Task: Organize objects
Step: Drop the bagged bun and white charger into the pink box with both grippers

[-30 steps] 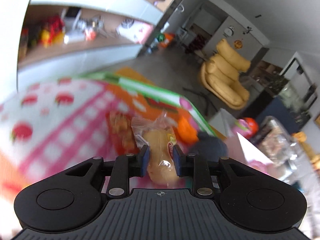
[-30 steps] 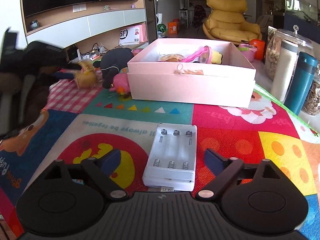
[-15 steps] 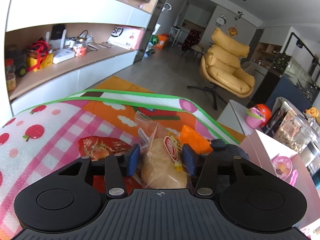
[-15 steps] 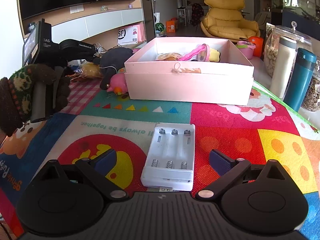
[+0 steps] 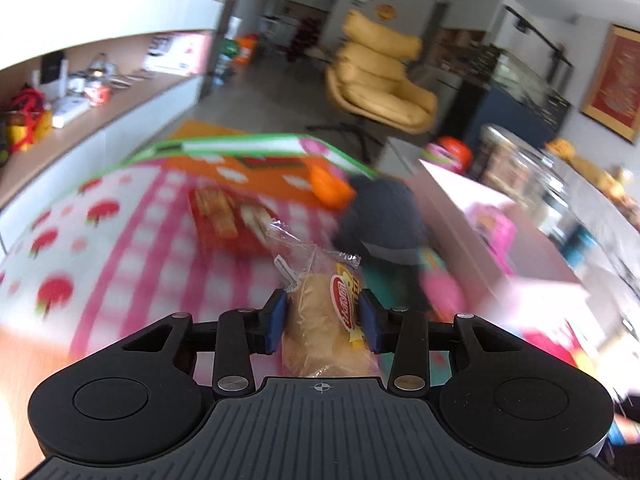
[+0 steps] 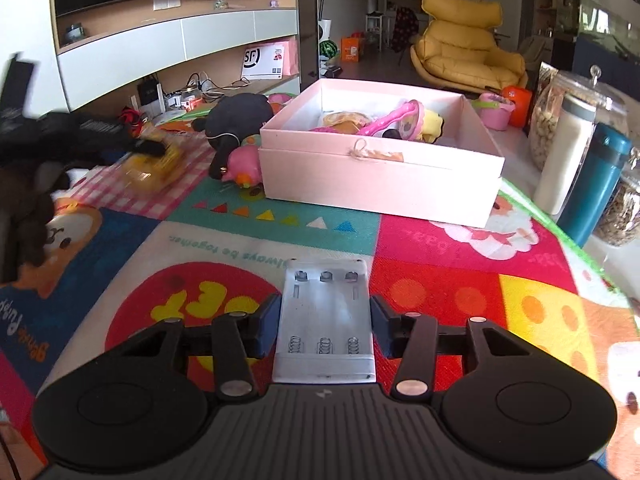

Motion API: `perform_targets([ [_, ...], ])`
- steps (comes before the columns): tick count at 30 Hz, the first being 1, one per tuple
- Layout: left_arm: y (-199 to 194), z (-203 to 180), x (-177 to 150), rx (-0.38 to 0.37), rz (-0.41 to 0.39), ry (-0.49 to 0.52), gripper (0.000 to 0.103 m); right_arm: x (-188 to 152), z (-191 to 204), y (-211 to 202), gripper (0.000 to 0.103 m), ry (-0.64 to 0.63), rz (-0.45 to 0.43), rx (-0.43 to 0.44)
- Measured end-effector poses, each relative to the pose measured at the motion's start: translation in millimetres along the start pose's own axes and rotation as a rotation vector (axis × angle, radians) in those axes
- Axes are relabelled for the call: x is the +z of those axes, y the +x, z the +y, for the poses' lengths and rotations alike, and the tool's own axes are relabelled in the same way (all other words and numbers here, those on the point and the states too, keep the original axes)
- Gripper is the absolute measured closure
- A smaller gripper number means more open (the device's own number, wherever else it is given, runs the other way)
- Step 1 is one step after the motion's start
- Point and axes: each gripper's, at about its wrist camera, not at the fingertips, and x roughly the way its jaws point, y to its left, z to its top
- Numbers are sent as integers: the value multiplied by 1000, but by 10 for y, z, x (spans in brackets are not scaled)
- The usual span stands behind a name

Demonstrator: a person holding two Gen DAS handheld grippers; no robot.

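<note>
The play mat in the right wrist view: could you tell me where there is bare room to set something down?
The play mat lies bare between the pink box and the battery holder flanked by the right gripper, and across the red and yellow squares right of the holder. It is crowded left of the box, around the black plush and pink toy.

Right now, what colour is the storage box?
Pale pink box, best seen in the right wrist view.
</note>
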Motion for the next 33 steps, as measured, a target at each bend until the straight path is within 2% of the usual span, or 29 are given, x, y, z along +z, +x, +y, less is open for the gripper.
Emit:
perform_targets([
  [6,-658,-390,-427,-133,78,145,61,-11,16,-344,56,-36,-47,22],
  [9,-779,-628,-489,-187,111,209,61,6,0,-548,56,-54,-88,28],
  [11,-811,-772,-423,-231,107,222,61,27,-12,-693,56,-68,-126,28],
  [13,-804,-938,-274,-261,65,232,61,51,-48,-812,56,-69,-162,31],
  [18,-507,-1372,320,-283,-116,215,61,103,-172,-905,56,-35,-215,20],
  [20,-274,-1534,527,-327,-172,181,60,110,-223,-874,56,-17,-218,15],
  [22,84,-1638,682,-411,-186,163,59,99,-274,-825,56,3,-215,16],
  [23,290,-1667,725,-412,-167,158,57,101,-303,-796,56,17,-211,16],
  [25,714,-1681,716,-293,-111,108,62,96,-347,-743,56,38,-202,13],
  [27,948,-1637,640,-238,-78,92,62,88,-390,-707,56,51,-198,6],
  [30,966,-1482,507,-233,-78,80,62,97,-462,-668,56,59,-194,-8],
  [33,722,-1273,335,-262,-83,53,62,209,-542,-601,56,65,-197,-23],
])
